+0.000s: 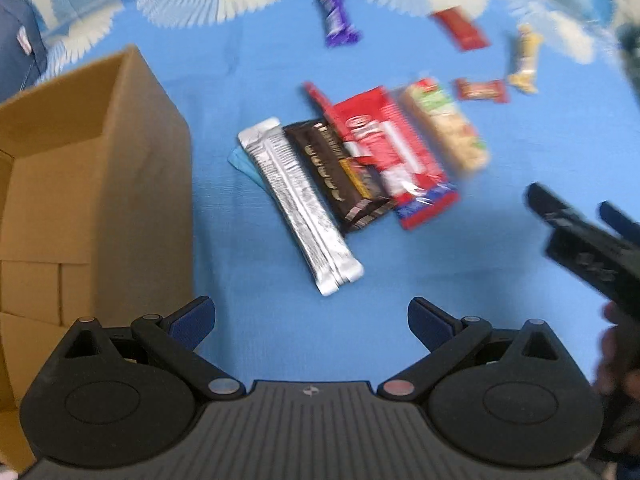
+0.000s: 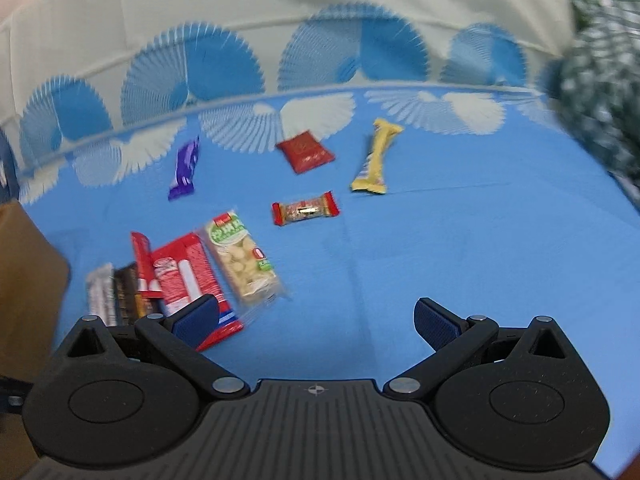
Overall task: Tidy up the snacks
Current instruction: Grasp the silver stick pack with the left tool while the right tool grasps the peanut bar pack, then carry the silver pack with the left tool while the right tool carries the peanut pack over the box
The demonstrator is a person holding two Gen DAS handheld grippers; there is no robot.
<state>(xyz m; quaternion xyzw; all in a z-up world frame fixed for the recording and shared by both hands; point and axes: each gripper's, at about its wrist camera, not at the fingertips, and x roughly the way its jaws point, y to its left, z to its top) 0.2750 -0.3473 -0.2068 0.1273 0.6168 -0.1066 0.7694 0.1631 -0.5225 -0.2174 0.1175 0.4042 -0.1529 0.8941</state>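
A row of snacks lies on the blue cloth: a silver bar, a dark brown bar, a thin red stick, a red biscuit pack and a clear cracker pack. Farther off lie a purple bar, a red sachet, a yellow bar and a small red candy. My left gripper is open, just short of the silver bar. My right gripper is open above bare cloth, its left finger over the red biscuit pack. The cracker pack lies just ahead.
An open cardboard box stands at the left, close to the snack row. The other gripper and a hand show at the right edge of the left wrist view. A dark green patterned fabric sits at the far right.
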